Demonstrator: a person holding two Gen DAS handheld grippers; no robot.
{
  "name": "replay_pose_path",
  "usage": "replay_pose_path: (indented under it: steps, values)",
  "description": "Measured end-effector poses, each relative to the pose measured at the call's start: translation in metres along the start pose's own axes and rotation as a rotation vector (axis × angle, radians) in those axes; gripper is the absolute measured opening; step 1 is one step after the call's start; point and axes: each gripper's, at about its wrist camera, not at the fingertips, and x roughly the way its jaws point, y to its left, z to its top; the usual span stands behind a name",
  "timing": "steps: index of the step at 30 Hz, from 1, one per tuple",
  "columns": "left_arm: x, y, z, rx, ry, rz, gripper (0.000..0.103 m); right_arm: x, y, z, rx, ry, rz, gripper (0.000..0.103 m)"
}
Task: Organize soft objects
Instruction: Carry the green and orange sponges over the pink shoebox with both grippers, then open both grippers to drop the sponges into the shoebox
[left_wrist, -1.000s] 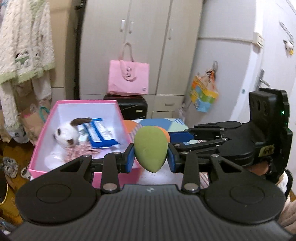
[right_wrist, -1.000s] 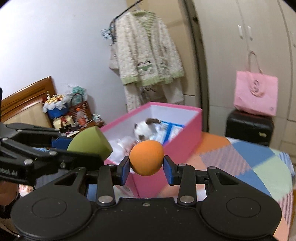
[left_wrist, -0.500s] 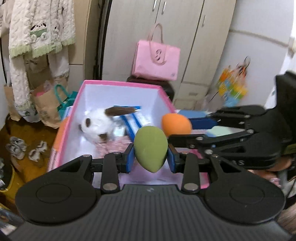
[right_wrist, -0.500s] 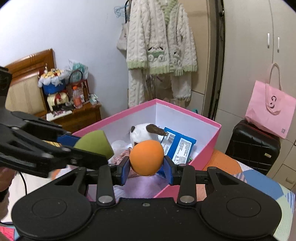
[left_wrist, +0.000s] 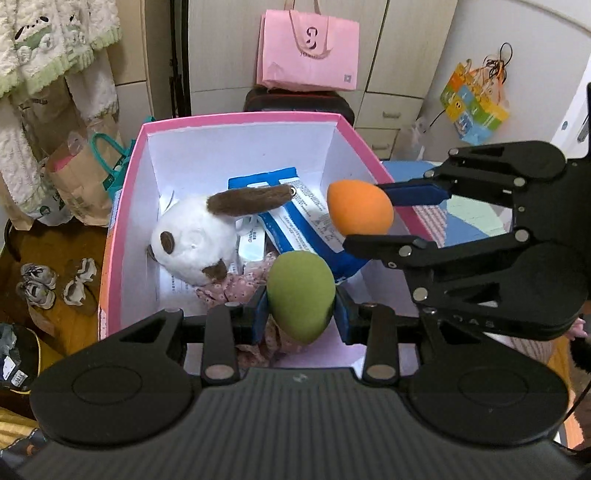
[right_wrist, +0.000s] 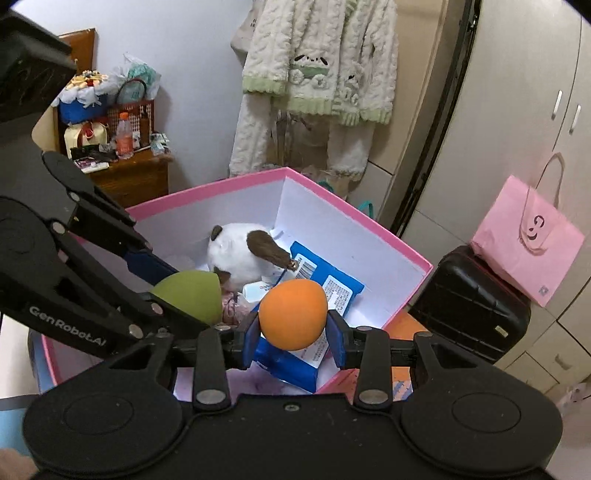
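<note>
Tools clamp sponges: left tool (left_wrist: 301, 316) green sponge (left_wrist: 300, 295), right tool (right_wrist: 293, 338) orange sponge (right_wrist: 292, 313), hiding box (left_wrist: 236, 120) contents.

1. At the far wall you see a pink paper bag (left_wrist: 309, 46) standing on a black suitcase (right_wrist: 469, 306).
2. To your left hangs a cream knitted cardigan (right_wrist: 321, 62) with green trim.
3. Below it sits a brown paper bag (left_wrist: 79, 177) with teal handles.
4. Small shoes (left_wrist: 37, 286) lie on the floor, left.
5. Far right, a colourful gift bag (left_wrist: 474, 107) hangs near the door.
6. A wooden cabinet (right_wrist: 129, 177) holds a bottle (right_wrist: 124, 134).
</note>
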Motion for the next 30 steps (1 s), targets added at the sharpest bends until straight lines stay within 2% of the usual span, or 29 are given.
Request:
replay_pose_path:
  steps: [4, 7, 11, 14, 15, 18, 19, 21, 24, 27, 30]
  values:
    - [0.007, 0.004, 0.004, -0.021, 0.028, 0.005, 0.036, 0.011, -0.001, 0.005, -0.027, 0.009, -0.057, 0.044]
    - [0.016, 0.009, 0.005, -0.035, 0.070, -0.009, 0.037, 0.015, 0.001, 0.005, -0.026, 0.015, -0.063, 0.045]
    - [0.018, 0.011, 0.005, -0.046, 0.060, 0.005, 0.040, 0.014, 0.001, 0.005, -0.035, 0.005, -0.061, 0.045]
    - [0.019, 0.010, 0.007, -0.057, 0.051, 0.035, 0.058, 0.017, -0.004, 0.005, -0.013, 0.001, -0.070, 0.046]
    - [0.018, 0.009, 0.008, -0.061, 0.041, 0.058, 0.064, 0.018, -0.007, 0.005, 0.003, -0.005, -0.081, 0.049]
    - [0.011, 0.005, 0.008, -0.057, 0.027, 0.114, 0.076, 0.015, -0.013, 0.004, 0.058, -0.029, -0.092, 0.053]
    - [0.007, 0.004, 0.007, -0.056, 0.018, 0.124, 0.077, 0.011, -0.014, 0.003, 0.070, -0.041, -0.092, 0.054]
    - [-0.002, 0.001, 0.005, -0.041, 0.001, 0.137, 0.085, 0.000, -0.012, 0.000, 0.076, -0.072, -0.096, 0.057]
    - [-0.017, -0.004, -0.001, -0.026, -0.032, 0.171, 0.089, -0.022, -0.012, -0.007, 0.115, -0.121, -0.101, 0.064]
    - [-0.033, -0.012, -0.006, -0.014, -0.055, 0.201, 0.093, -0.041, -0.016, -0.019, 0.219, -0.144, -0.094, 0.065]
    - [-0.048, -0.022, -0.011, 0.017, -0.059, 0.224, 0.093, -0.058, -0.020, -0.033, 0.316, -0.149, -0.048, 0.065]
